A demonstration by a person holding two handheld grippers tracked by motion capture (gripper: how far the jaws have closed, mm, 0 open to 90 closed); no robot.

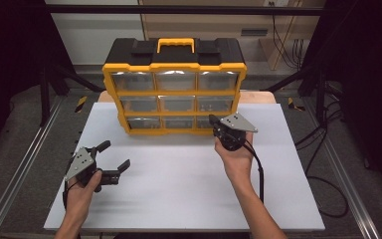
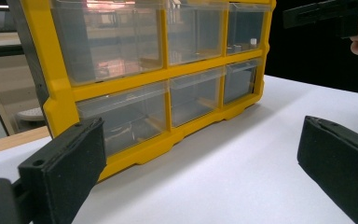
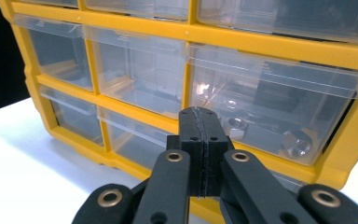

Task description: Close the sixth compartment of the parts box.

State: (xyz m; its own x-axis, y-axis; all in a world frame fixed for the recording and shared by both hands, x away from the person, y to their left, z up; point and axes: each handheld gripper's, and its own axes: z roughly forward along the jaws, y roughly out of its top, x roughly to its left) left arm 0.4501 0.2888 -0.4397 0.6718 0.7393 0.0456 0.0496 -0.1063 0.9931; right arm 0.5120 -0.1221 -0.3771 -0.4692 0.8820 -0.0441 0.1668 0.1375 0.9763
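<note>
Right claw (image 1: 212,119) pressed closed, level before drawer organizer (image 1: 174,84).

Drawer cabinet (image 1: 174,92) blocks the back — white board (image 1: 179,189) open.

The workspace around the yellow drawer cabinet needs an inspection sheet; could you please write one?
Surface: white board on a wooden table.
Job's things: yellow drawer cabinet upright at the board's far edge, nine clear drawers; the middle right drawer stands slightly pulled out, metal nuts inside.
Clutter: nothing seen.
Grippers: right tool shut on nothing, close before that drawer; left tool open above the board's near left.
Cables: black cable along the right forearm; more on the floor at right.
Surroundings: metal rails, dark frame, grey floor.
</note>
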